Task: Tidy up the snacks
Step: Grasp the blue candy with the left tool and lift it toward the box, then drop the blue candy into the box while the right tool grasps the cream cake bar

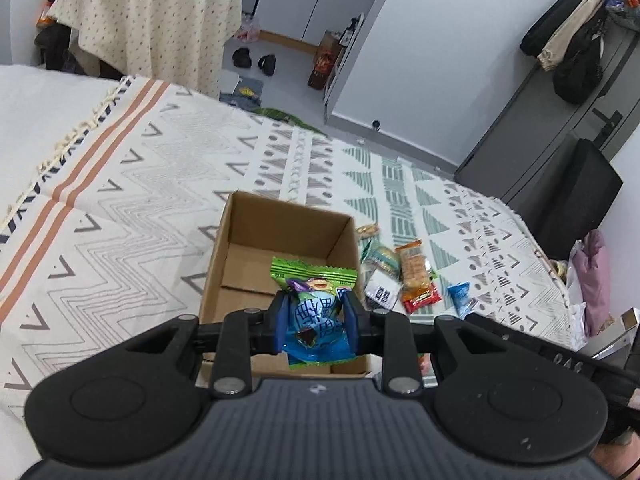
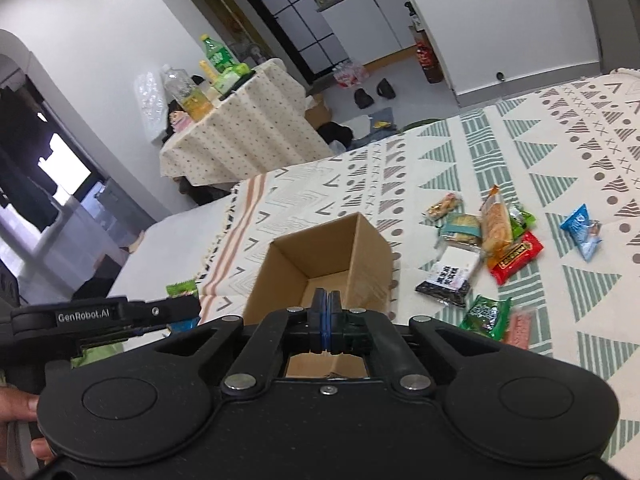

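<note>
Now snack packet (image 1: 316,312) between left jaws above cardboard box (image 1: 240,236); right jaws closed, empty.

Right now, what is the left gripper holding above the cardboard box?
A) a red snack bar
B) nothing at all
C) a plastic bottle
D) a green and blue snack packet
D: the left gripper is clamped on a green and blue snack packet over the open cardboard box, which looks empty inside.

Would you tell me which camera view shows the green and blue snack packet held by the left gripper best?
The left wrist view: the snack packet fills the left gripper, above the cardboard box. The right wrist view shows only its green end beyond that gripper.
</note>
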Motion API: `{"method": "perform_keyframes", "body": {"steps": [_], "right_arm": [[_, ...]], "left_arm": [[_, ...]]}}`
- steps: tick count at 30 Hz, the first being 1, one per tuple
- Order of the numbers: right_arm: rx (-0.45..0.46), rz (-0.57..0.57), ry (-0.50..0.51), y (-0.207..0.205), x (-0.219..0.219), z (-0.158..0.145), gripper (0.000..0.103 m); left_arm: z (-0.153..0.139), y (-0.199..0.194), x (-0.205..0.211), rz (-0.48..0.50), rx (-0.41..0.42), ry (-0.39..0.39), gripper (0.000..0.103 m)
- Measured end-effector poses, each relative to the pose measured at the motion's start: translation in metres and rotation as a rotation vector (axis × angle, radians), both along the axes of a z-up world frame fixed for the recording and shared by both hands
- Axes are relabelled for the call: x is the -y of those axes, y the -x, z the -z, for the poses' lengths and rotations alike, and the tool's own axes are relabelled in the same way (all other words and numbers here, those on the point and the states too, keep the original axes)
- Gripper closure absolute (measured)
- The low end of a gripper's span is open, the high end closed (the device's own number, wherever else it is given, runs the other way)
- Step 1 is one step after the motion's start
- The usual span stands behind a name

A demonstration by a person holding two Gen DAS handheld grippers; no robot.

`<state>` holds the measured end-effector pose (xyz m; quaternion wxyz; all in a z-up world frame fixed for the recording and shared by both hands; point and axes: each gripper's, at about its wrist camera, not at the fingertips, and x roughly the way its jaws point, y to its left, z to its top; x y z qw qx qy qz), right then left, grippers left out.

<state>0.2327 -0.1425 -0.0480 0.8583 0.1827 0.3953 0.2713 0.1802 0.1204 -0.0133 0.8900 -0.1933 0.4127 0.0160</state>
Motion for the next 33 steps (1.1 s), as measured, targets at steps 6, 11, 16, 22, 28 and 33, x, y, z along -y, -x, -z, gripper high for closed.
{"method": "perform_keyframes", "body": {"steps": [6,11,16,22,28,33], "right_arm": [[-0.049,-0.014,0.085,0.0,-0.005,0.001,0.102],[-0.161,0.034,0.148,0.009,0.009,0.03,0.084],[-0.251,0.09,0.175,0.025,0.022,0.055,0.066],[-0.331,0.19,0.226,0.039,0.036,0.078,0.037],[-0.434,0.269,0.242,0.046,0.042,0.108,0.022],[-0.487,0.291,0.293,0.049,0.036,0.132,0.022]], "left_arm": [[0.009,-0.003,-0.006,-0.005,-0.017,0.016,0.075],[0.016,-0.004,-0.007,-0.005,-0.025,0.019,0.075],[0.026,-0.004,-0.007,-0.004,-0.044,0.02,0.075],[0.036,-0.003,-0.006,-0.003,-0.055,0.02,0.075],[0.035,0.0,-0.01,-0.004,-0.048,0.022,0.075],[0.036,0.002,-0.014,-0.006,-0.046,0.022,0.075]]}}
